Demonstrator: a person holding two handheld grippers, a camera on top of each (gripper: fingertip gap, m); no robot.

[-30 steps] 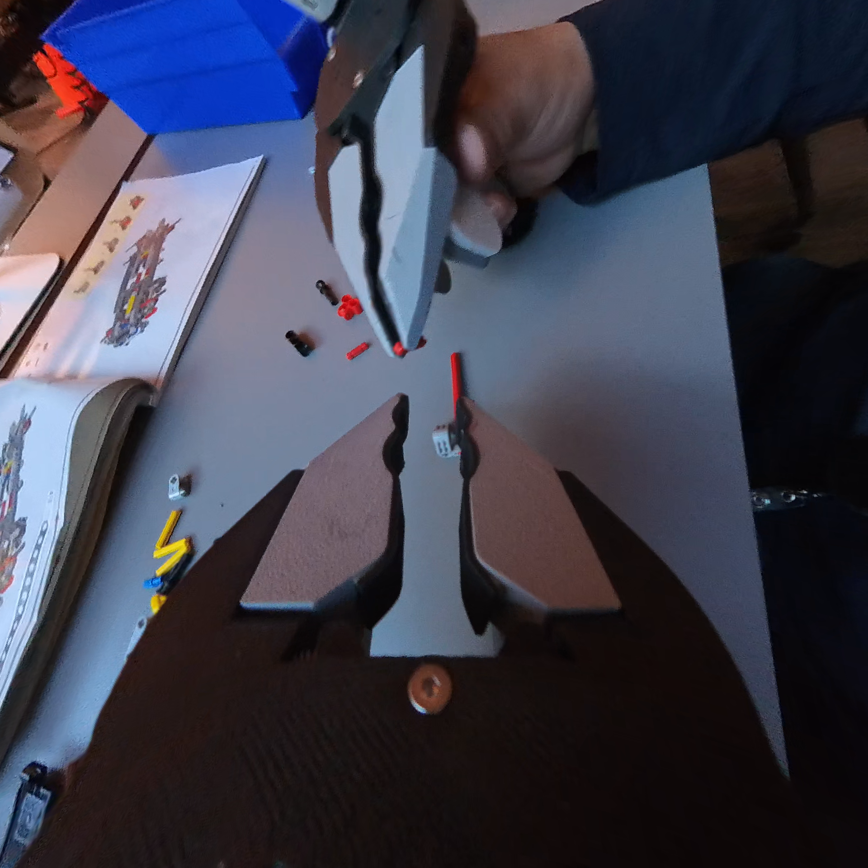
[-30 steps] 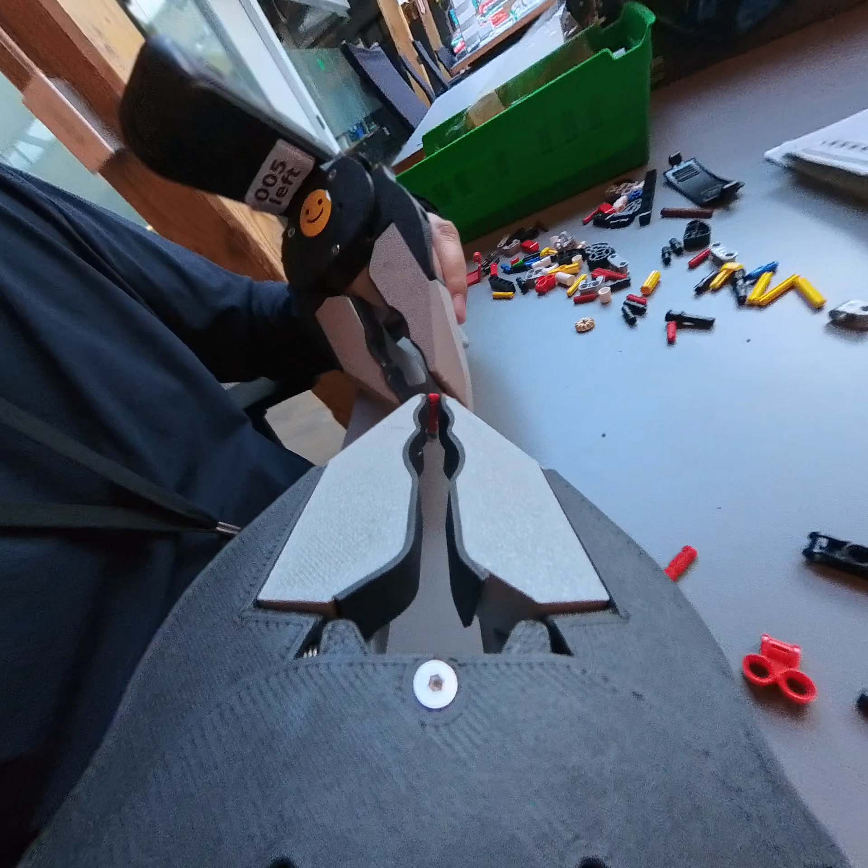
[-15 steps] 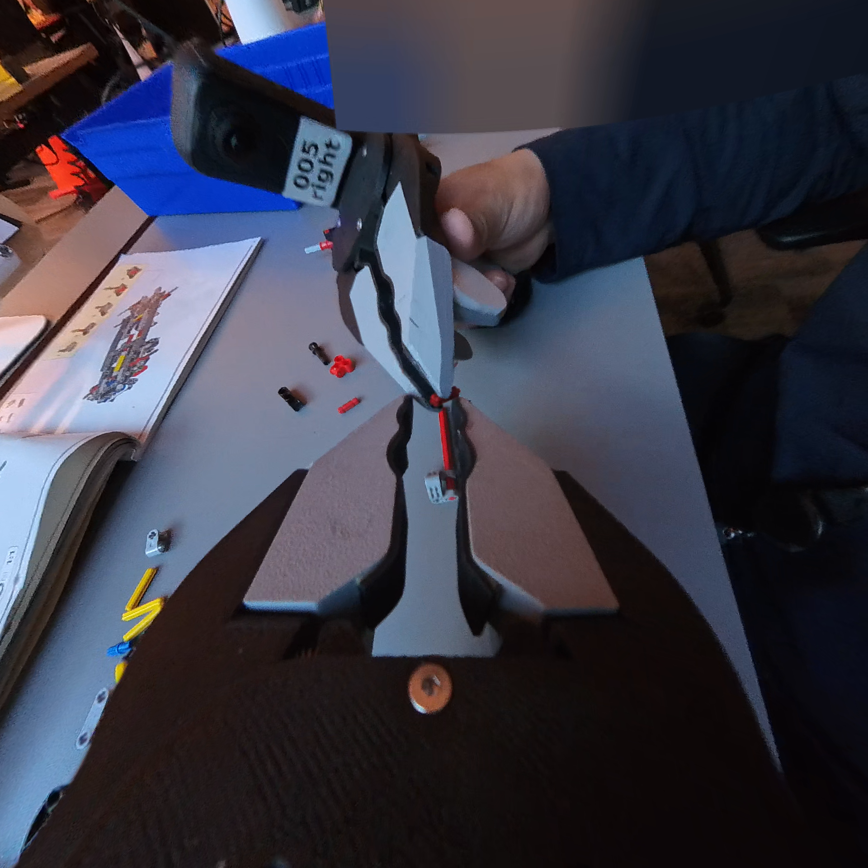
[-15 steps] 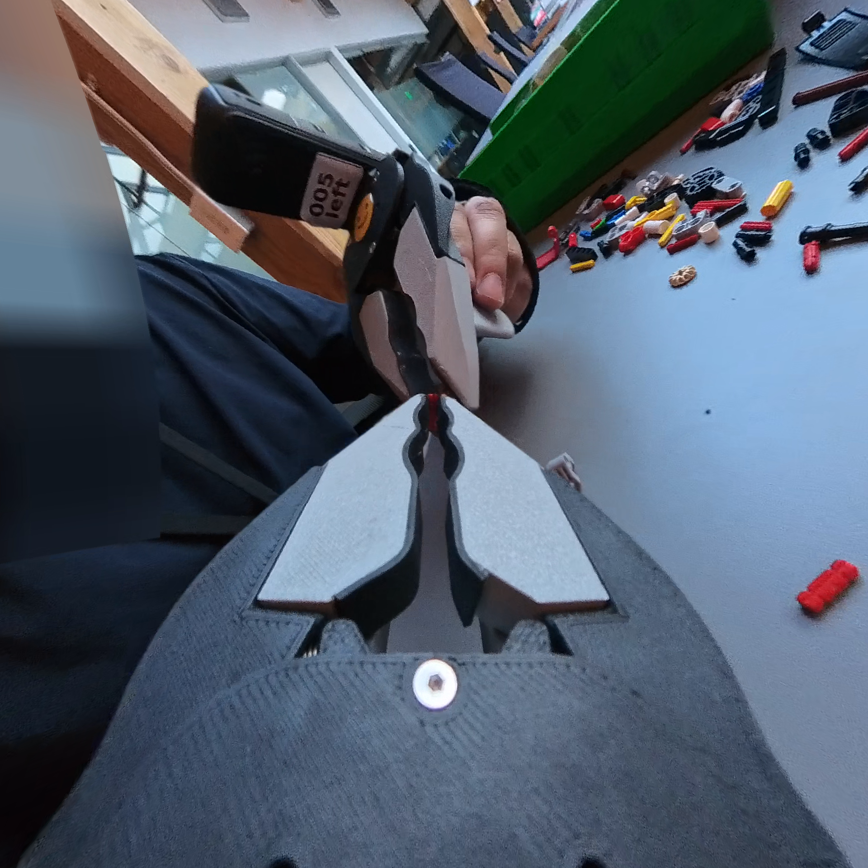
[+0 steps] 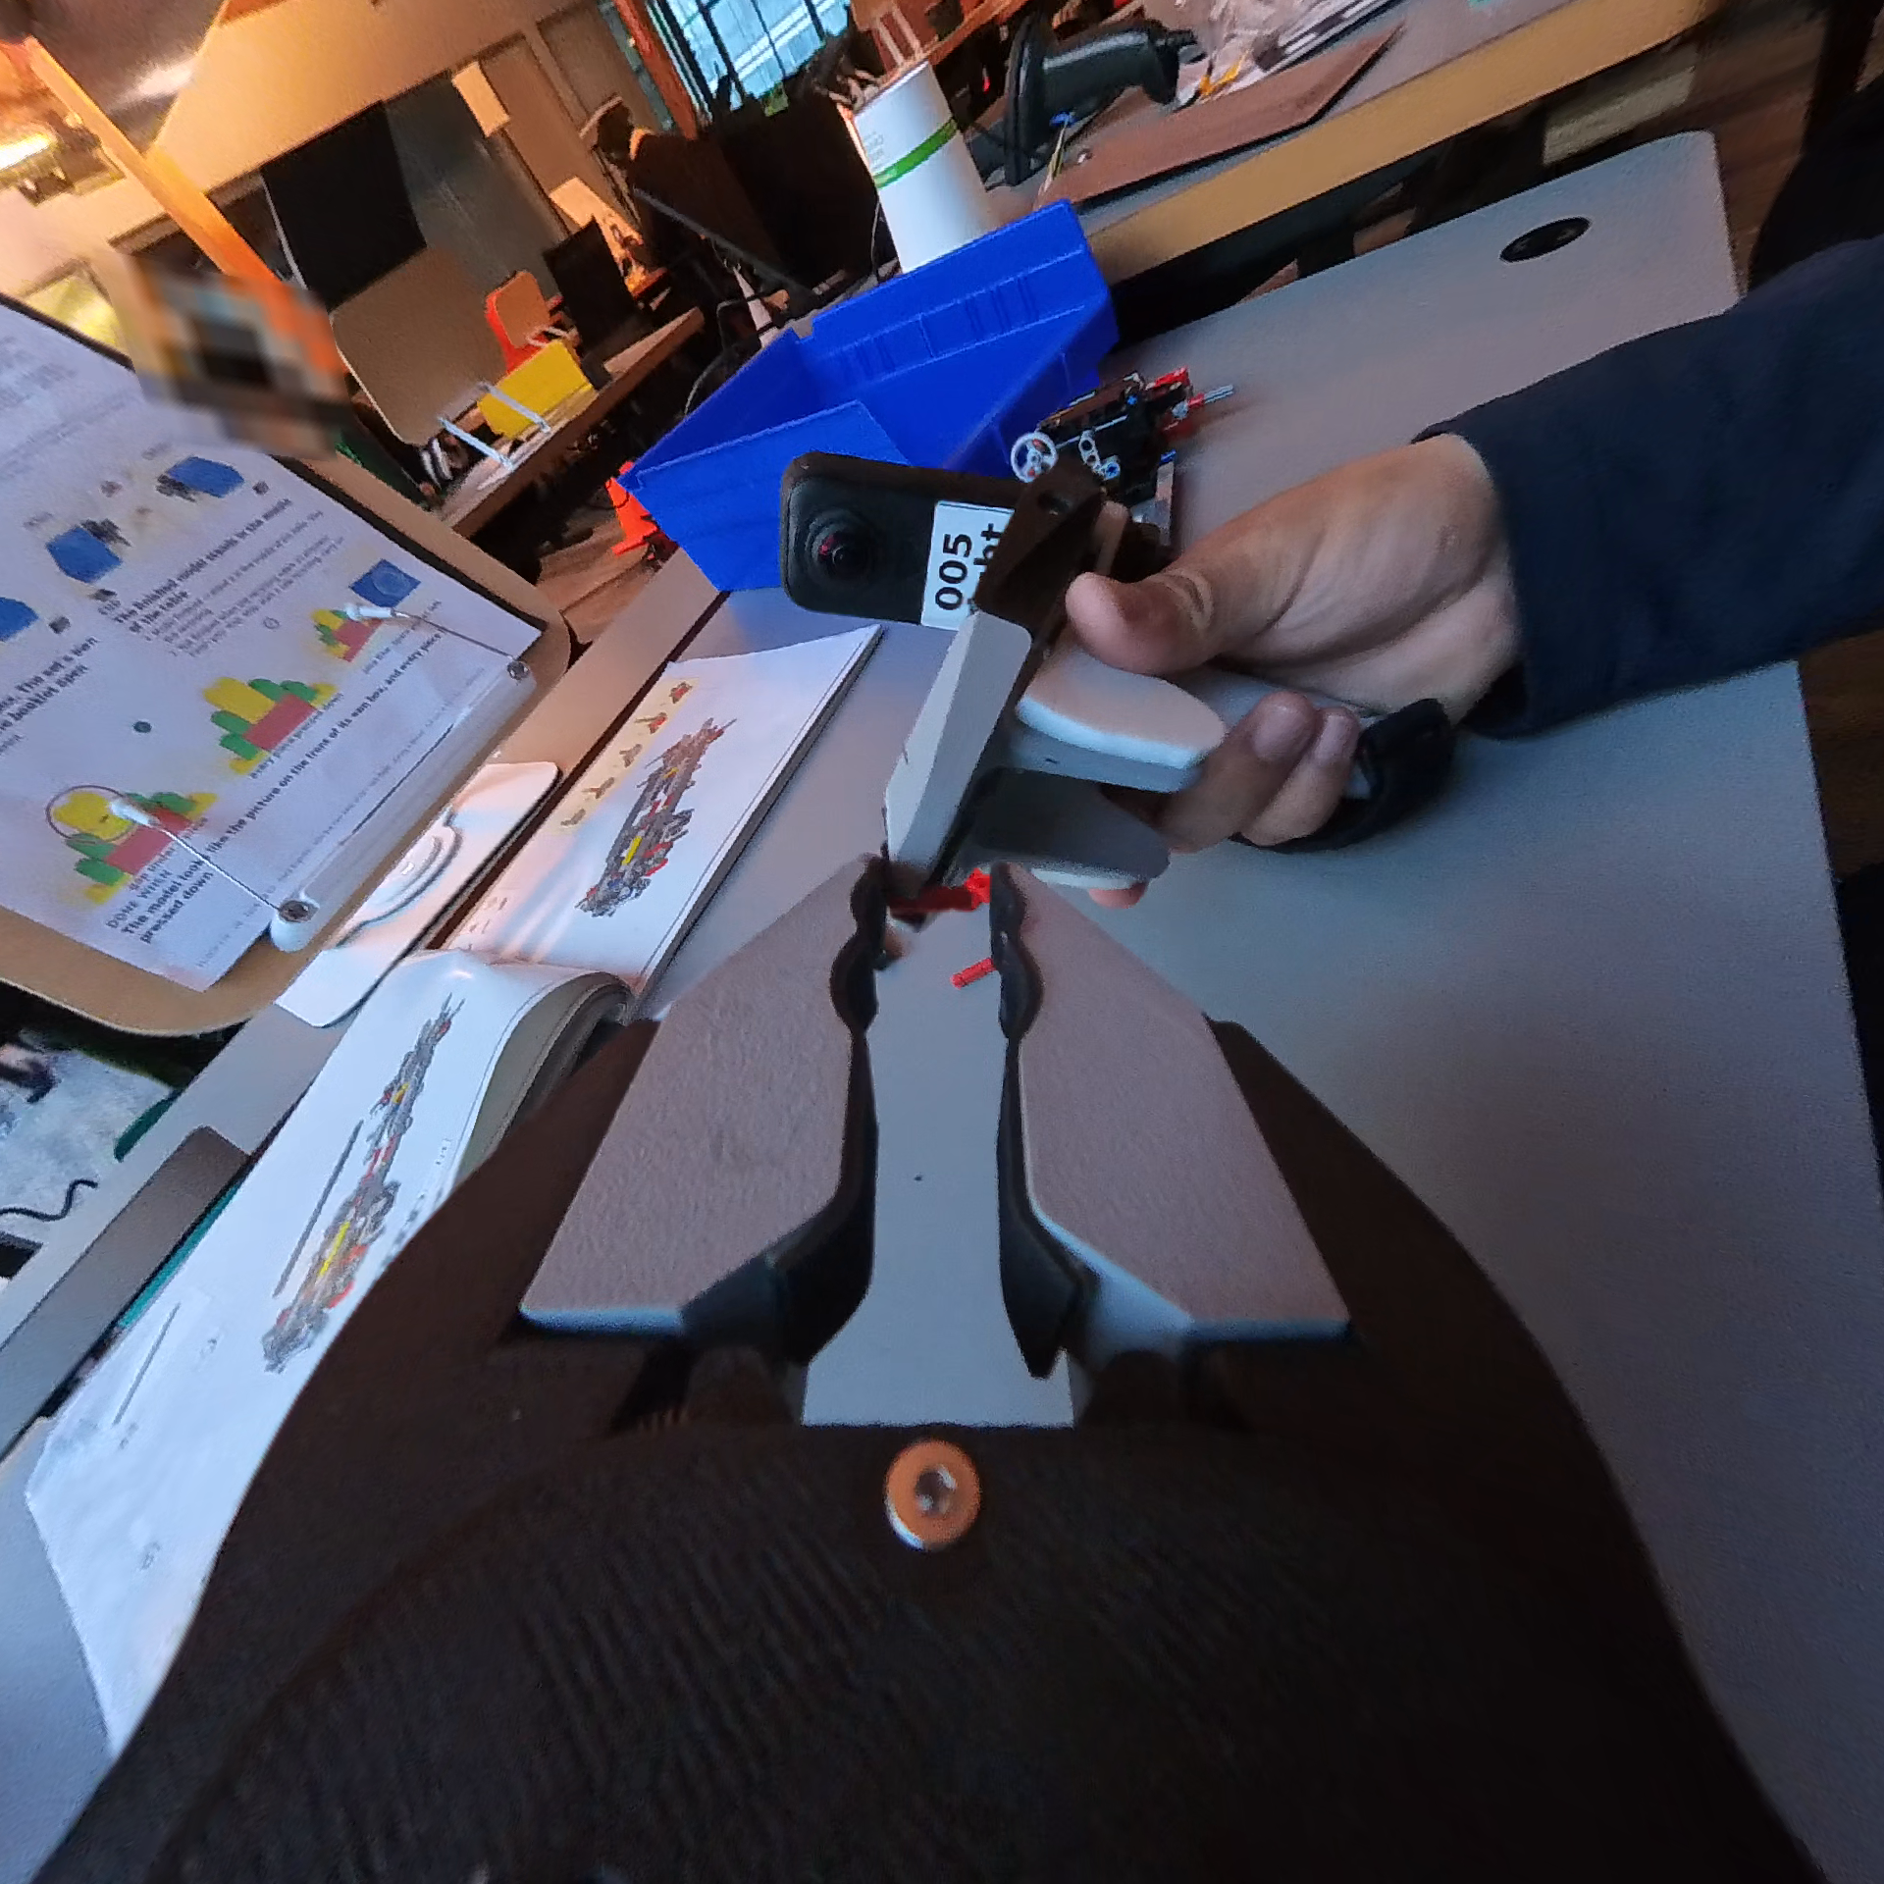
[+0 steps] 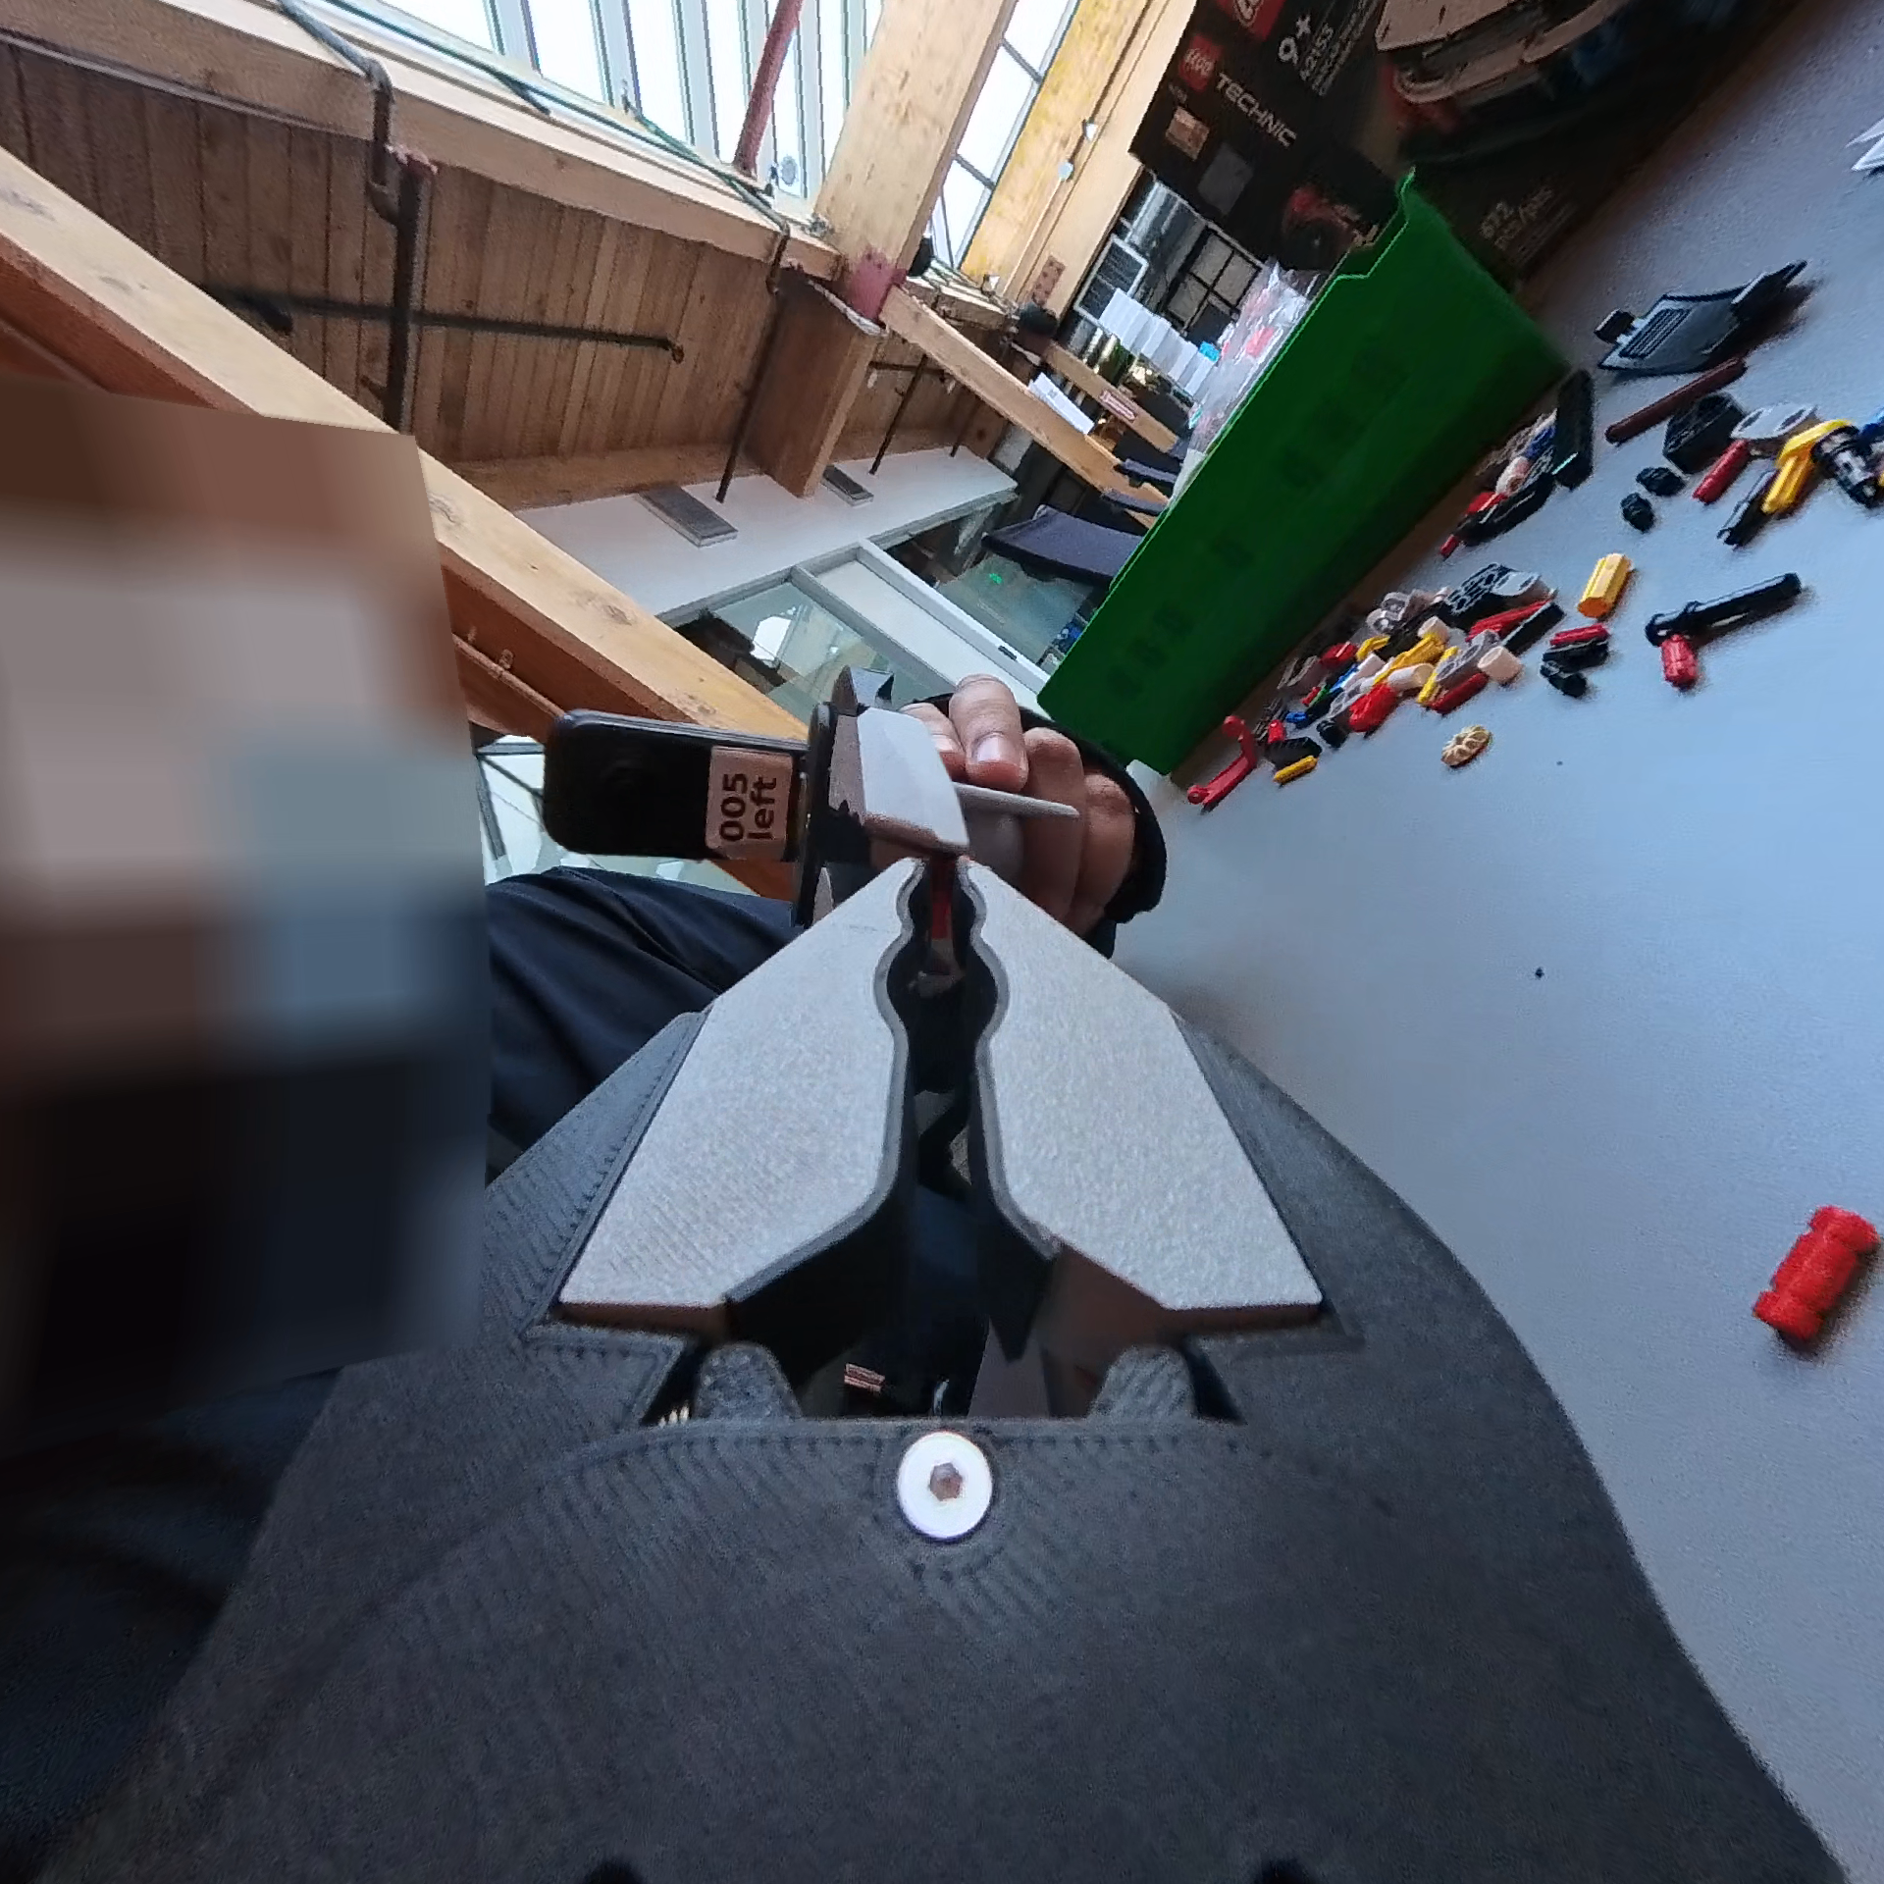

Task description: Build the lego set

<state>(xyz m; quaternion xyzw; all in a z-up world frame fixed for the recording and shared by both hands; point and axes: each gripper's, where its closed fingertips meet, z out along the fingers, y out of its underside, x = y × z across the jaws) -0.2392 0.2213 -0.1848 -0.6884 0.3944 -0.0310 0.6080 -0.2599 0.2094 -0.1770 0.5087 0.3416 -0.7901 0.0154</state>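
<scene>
Red piece [image 5: 933, 900] is the centre of it. It sits in the air above the desk [image 5: 1478, 1019], near the desk's near edge, right where both tool tips meet.

Right tongs [image 6: 936, 872]: closed, tips pinching the red piece. In the right wrist view the red runs back from the tips along the slot between the fingers, with a small greyish bit at its near end. Can't tell what that bit is.

Left tongs [image 5: 933, 887]: fingers stand visibly apart, with the red piece lying crosswise between the tips. It reaches about from one fingertip to the other. Can't tell whether the pads press on it or only flank it.

The tools cross at roughly a right angle, right tongs coming down onto the left tips from above. Each is held by a hand, right [image 5: 1305, 652] and left [image 6: 1050, 805].

Around them:
- Small red pin [image 5: 974, 974] lies on the desk just beyond the left tips, apart from both tools.
- Open booklet [image 5: 693, 785] lies left of the tips, with a blue bin [image 5: 918, 408] far behind it.
- Part-built model [image 5: 1101, 438] stands just right of the blue bin.
- Green bin [image 6: 1305, 530] sits at the far side, with a loose parts pile [image 6: 1427, 663] beside it, well apart from the tongs.
- Red cylinder [image 6: 1815, 1285] lies alone on the desk, near and to the right.
</scene>
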